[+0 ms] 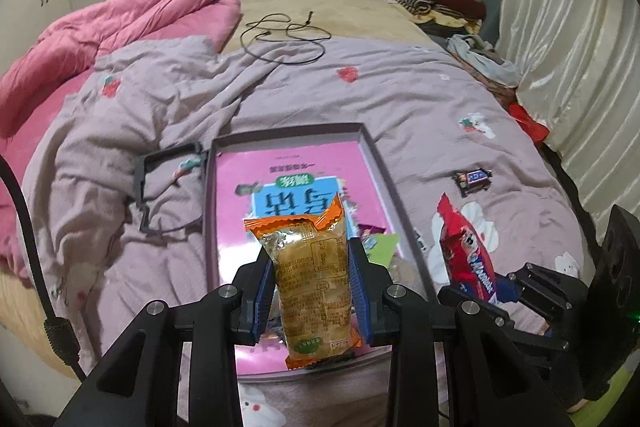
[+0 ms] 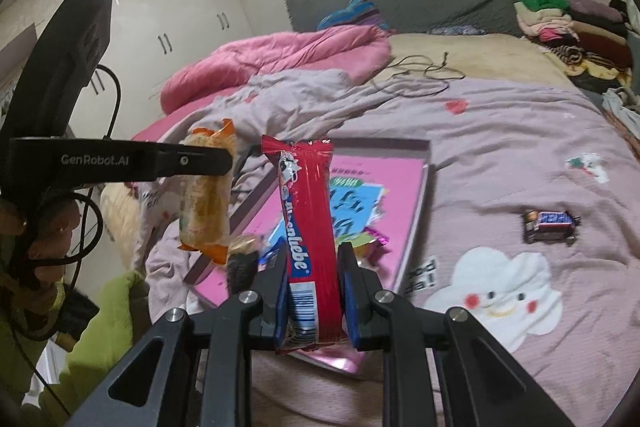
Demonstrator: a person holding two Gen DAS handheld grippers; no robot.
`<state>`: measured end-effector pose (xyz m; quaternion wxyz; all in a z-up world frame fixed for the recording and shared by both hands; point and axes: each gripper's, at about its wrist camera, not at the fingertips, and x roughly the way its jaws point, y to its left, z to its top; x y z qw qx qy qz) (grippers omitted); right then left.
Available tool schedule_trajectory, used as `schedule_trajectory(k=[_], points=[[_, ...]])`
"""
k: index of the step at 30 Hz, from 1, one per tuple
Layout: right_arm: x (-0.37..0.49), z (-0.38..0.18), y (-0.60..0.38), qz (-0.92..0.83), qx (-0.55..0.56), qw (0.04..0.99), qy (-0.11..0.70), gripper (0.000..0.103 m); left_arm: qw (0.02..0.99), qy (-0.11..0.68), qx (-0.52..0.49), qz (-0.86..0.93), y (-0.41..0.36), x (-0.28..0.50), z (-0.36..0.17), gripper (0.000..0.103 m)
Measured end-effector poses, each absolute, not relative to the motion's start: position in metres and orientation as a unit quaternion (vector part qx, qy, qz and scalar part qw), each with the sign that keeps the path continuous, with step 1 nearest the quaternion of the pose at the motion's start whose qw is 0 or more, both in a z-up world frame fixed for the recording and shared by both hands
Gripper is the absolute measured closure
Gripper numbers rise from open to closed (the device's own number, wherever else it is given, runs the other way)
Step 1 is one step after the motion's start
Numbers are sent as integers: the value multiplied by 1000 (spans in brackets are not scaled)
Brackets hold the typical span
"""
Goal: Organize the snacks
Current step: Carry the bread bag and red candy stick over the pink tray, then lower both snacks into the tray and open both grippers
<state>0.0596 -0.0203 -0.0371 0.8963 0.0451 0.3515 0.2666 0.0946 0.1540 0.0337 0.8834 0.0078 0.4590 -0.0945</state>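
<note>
While a few snacks already lie in the tray [image 1: 376, 151], the left tongs [image 1: 312, 279] clamp an orange cake packet [image 1: 310, 267] above it and the right tongs [image 2: 314, 291] pinch a red wafer pack [image 2: 306, 223]; a dark candy bar [image 2: 551, 226] waits on the bed [image 2: 500, 147].

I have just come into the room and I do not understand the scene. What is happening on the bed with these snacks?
A person is sorting snacks into a shallow box that lies on the bed. The left gripper is shut on an orange-wrapped cake, held above the box. The right gripper is shut on a red snack pack, also held up near the box. A few small snacks already lie in the box. One dark chocolate bar still lies on the quilt, to the right of the box.
</note>
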Motion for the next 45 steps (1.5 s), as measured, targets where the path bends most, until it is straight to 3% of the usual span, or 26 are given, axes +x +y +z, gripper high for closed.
schedule_trajectory(k=[31, 45], points=[[55, -70, 50, 304, -11, 867, 396, 80, 865, 498, -18, -63, 193, 94, -23, 68], [62, -70, 20, 271, 15, 877, 395, 80, 865, 495, -14, -78, 180, 91, -20, 68]])
